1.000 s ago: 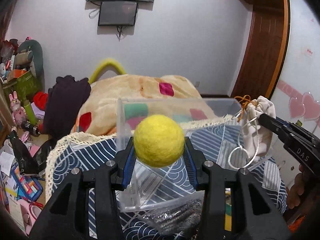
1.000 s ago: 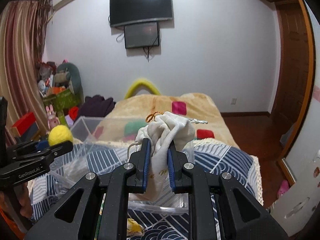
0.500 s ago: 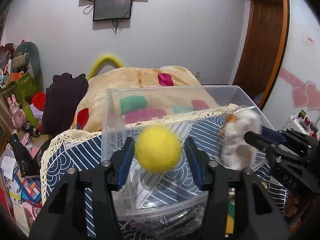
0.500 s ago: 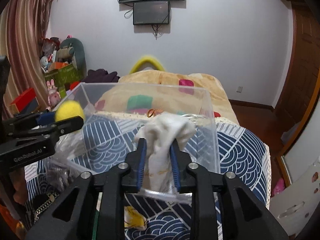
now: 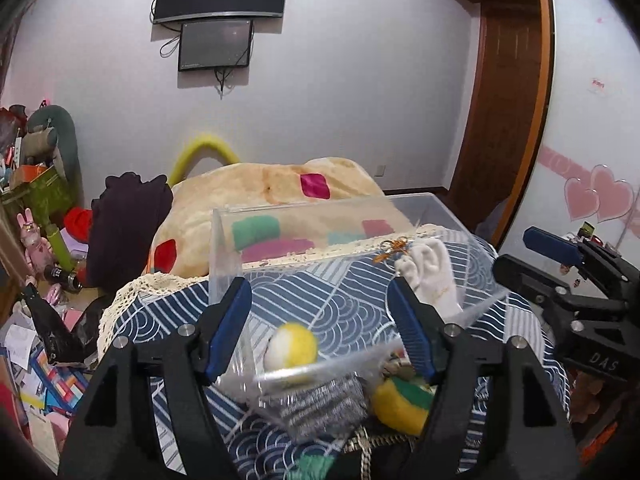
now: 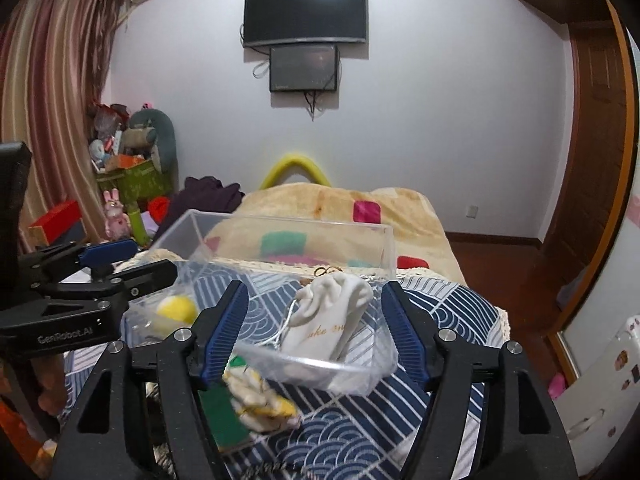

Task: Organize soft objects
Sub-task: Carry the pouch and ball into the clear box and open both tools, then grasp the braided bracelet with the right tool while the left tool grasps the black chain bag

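Note:
A clear plastic box (image 5: 304,212) (image 6: 280,222) stands on the blue patterned cloth. A yellow felt ball (image 5: 292,347) lies inside it at the left; it also shows in the right wrist view (image 6: 177,309). A white drawstring pouch (image 5: 434,276) (image 6: 332,312) lies inside at the right. My left gripper (image 5: 320,330) is open and empty just above the box's near wall. My right gripper (image 6: 314,330) is open and empty above the pouch. Each gripper shows side-on in the other's view.
A grey scouring pad (image 5: 324,402), a yellow-green sponge (image 5: 402,400) and a yellow-white cloth (image 6: 260,404) lie on the cloth in front of the box. A bed with a beige blanket (image 6: 332,208) is behind. Clutter fills the floor at the left (image 5: 32,344).
Both grippers opened. The yellow ball dropped from the left gripper into the box, and the pouch dropped from the right gripper into the box.

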### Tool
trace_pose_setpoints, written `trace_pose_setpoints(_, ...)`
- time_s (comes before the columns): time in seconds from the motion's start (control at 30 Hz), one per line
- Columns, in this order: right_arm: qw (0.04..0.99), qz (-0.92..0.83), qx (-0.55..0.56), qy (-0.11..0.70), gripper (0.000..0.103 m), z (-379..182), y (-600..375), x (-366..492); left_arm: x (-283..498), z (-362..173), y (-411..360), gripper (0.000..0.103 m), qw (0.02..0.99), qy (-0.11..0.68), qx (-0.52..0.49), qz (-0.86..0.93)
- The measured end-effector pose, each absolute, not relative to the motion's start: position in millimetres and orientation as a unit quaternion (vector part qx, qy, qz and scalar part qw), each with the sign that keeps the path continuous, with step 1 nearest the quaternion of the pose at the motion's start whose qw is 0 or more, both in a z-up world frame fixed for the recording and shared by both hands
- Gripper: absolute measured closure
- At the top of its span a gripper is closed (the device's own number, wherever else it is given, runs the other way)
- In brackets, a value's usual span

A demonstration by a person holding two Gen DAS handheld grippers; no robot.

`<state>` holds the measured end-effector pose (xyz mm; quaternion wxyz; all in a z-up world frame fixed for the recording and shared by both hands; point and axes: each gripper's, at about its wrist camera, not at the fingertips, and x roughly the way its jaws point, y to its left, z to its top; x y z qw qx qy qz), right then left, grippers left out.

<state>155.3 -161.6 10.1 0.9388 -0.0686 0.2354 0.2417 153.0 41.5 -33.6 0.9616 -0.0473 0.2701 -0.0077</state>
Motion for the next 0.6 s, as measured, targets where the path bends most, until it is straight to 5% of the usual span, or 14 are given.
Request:
trace_pose_setpoints(0.13,0.940,0.247,-0.063,0.226,0.034,14,-172,137,129,-34,42,0.022,0.964,0.259,-0.051,-0.005)
trace_pose_setpoints(0.6,0.915,0.232,-0.068,0.324,0.034,-61,-183,114,80,-82,14,0.021,0.951,0.296,-0.078,-0.031)
